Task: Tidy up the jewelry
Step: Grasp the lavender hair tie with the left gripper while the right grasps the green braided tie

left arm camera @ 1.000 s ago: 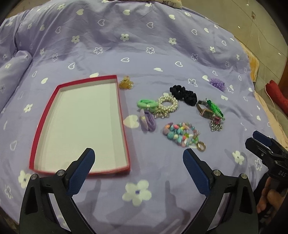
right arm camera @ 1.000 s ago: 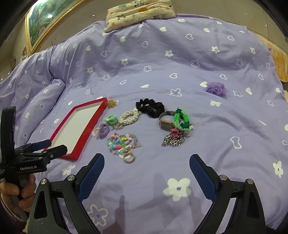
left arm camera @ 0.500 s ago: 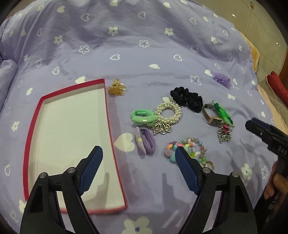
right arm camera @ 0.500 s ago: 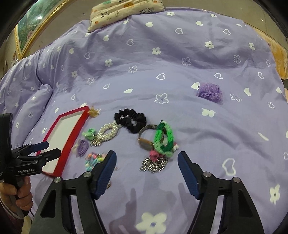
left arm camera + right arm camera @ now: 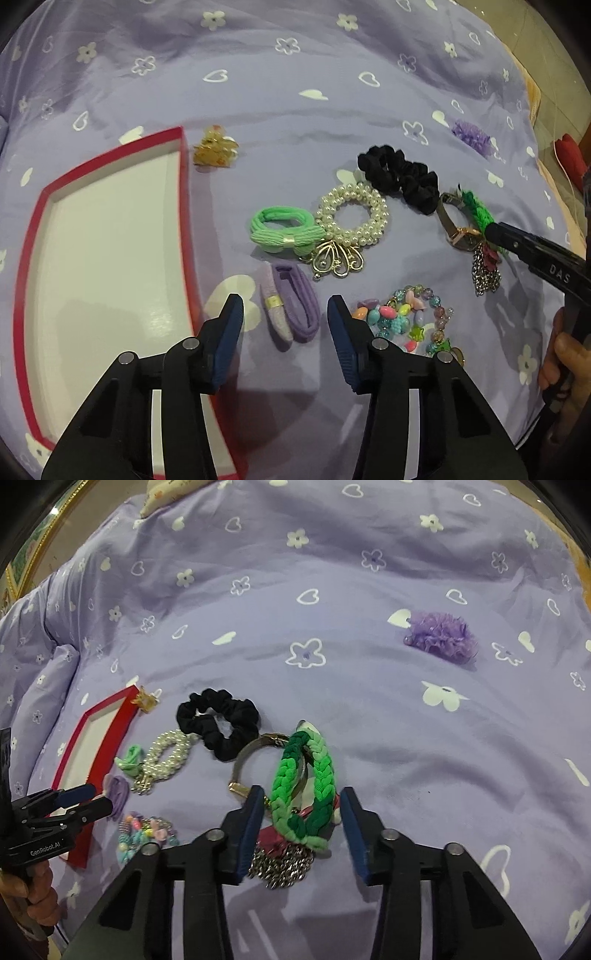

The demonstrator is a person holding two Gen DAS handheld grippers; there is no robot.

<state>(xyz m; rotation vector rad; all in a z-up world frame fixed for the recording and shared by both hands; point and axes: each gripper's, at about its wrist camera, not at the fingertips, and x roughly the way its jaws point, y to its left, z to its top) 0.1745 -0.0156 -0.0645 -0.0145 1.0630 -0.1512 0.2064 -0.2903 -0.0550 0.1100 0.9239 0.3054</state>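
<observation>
The purple hair tie lay on the bed just right of the red box, between the fingers of the left tool, whose jaws had just been closing but stood apart, not yet pressing it. Further right of the box, the green braided bracelet lay between the fingers of the right tool, likewise closing yet still apart.

Lilac bedspread with white hearts and flowers; red-rimmed white tray; black scrunchie.
</observation>
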